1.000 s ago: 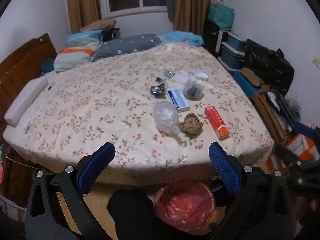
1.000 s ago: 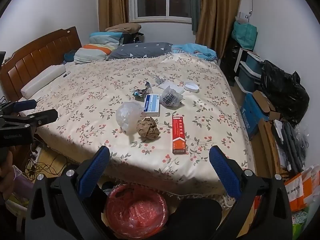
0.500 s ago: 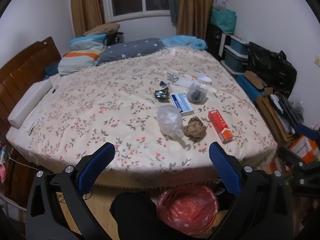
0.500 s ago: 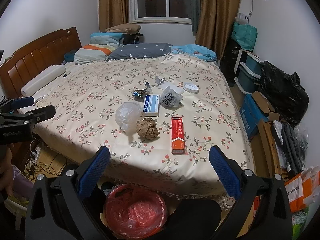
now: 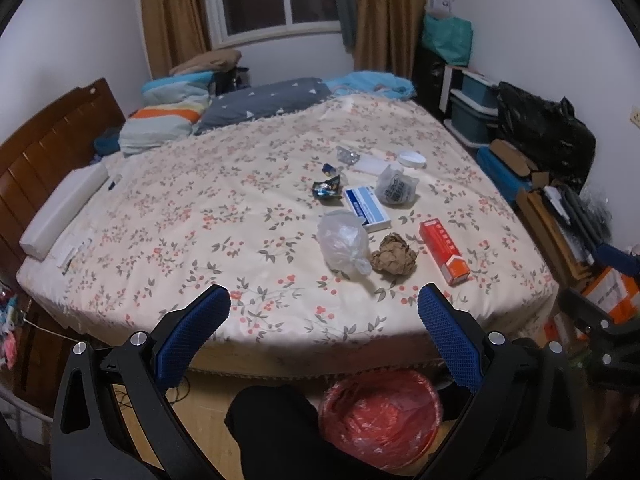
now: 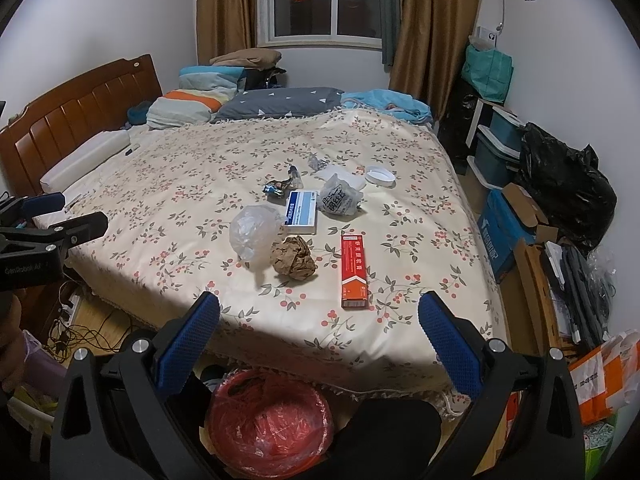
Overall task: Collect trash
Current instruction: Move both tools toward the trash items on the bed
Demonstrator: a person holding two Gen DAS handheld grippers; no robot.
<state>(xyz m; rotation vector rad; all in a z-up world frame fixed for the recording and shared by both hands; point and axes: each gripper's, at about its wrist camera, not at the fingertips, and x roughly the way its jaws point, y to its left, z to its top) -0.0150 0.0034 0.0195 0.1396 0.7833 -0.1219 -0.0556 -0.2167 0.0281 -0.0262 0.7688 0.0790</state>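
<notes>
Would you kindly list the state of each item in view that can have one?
left gripper: open, empty
right gripper: open, empty
brown crumpled paper ball: crumpled, on the bed
long red carton: lying flat, closed
clear plastic bag: scrunched
red-lined bin: open, on the floor

Dim indoor light, dark window, heavy fisheye bending, black vignetted corners

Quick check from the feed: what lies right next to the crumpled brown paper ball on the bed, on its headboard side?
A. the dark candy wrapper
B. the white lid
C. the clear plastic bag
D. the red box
C: the clear plastic bag sits against the crumpled brown paper ball on that side, while the red box lies on the opposite side.
</notes>
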